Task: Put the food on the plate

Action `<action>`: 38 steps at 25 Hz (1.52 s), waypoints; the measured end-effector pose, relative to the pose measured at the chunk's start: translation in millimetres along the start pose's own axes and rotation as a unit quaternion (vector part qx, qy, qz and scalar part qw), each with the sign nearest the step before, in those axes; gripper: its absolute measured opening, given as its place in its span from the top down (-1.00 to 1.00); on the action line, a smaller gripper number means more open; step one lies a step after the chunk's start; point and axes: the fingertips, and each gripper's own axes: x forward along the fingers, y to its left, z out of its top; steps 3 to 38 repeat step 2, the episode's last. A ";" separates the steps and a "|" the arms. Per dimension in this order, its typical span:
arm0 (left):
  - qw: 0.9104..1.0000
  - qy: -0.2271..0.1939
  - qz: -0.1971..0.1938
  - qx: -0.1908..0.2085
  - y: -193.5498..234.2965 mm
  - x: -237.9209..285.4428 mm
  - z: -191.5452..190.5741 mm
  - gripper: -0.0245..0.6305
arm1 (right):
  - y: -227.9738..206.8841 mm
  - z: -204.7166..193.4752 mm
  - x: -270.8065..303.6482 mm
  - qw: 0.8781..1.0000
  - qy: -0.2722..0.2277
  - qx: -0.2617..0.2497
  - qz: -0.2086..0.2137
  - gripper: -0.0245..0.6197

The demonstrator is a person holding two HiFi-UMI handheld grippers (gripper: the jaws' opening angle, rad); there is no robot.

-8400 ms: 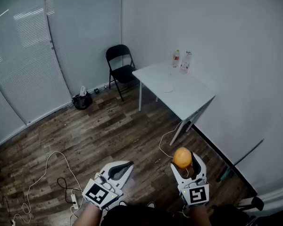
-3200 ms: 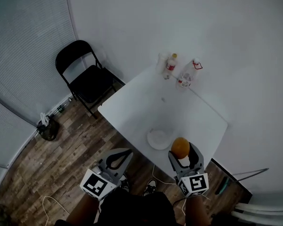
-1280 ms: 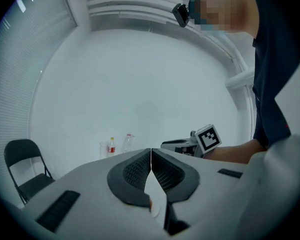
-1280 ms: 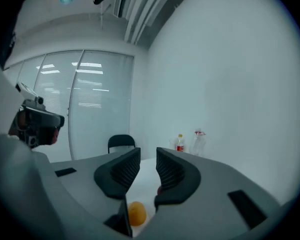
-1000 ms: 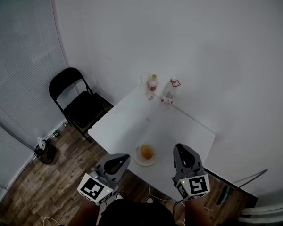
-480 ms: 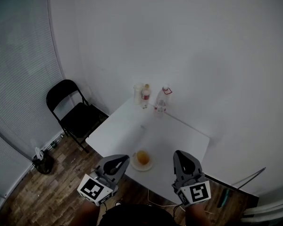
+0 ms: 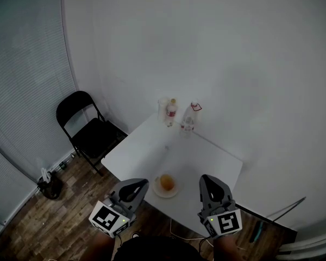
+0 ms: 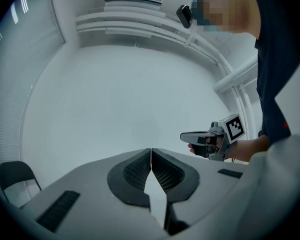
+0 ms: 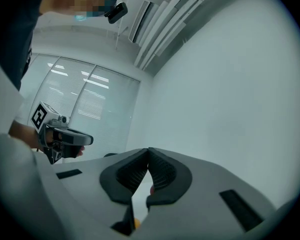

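Observation:
An orange [image 7: 167,182] rests on a small white plate [image 7: 158,192] near the front edge of the white table [image 7: 206,159]. My left gripper [image 7: 135,186] hovers just left of the plate, its jaws shut with nothing between them. To the right of the plate my right gripper [image 7: 208,182] is also shut and empty. In the left gripper view the jaws [image 8: 151,156] meet at their tips, and the right gripper [image 8: 202,138] shows beyond them. The right gripper view has its jaws [image 9: 148,156] closed too, with the left gripper [image 9: 65,139] off to the left.
Two bottles [image 7: 171,113] [image 7: 189,118] and a cup [image 7: 162,109] stand at the table's far edge by the wall. A black folding chair [image 7: 88,125] sits left of the table. A dark bag [image 7: 48,184] lies on the wooden floor by the blinds.
Over the earlier frames the orange left my right gripper and came to rest on the plate. In the last second both grippers stay low and shut while the view shifts slightly.

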 end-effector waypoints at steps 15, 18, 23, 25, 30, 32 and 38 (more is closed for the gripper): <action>1.000 0.000 0.002 0.000 2.7 1.9 -1.2 0.85 | -1.5 -2.1 2.3 1.000 0.001 -0.001 0.000 0.86; 1.000 0.000 0.002 0.000 2.7 1.9 -1.2 0.85 | -1.5 -2.1 2.3 1.000 0.001 -0.001 0.000 0.86; 1.000 0.000 0.002 0.000 2.7 1.9 -1.2 0.85 | -1.5 -2.1 2.3 1.000 0.001 -0.001 0.000 0.86; 1.000 0.000 0.002 0.000 2.7 1.9 -1.2 0.85 | -1.5 -2.1 2.3 1.000 0.001 -0.001 0.000 0.86; 1.000 0.000 0.002 0.000 2.7 1.9 -1.2 0.85 | -1.5 -2.1 2.3 1.000 0.001 -0.001 0.000 0.86; 1.000 0.000 0.002 0.000 2.7 1.9 -1.2 0.85 | -1.5 -2.1 2.3 1.000 0.001 -0.001 0.000 0.86; 1.000 0.000 0.002 0.000 2.7 1.9 -1.2 0.85 | -1.5 -2.1 2.3 1.000 0.001 -0.001 0.000 0.86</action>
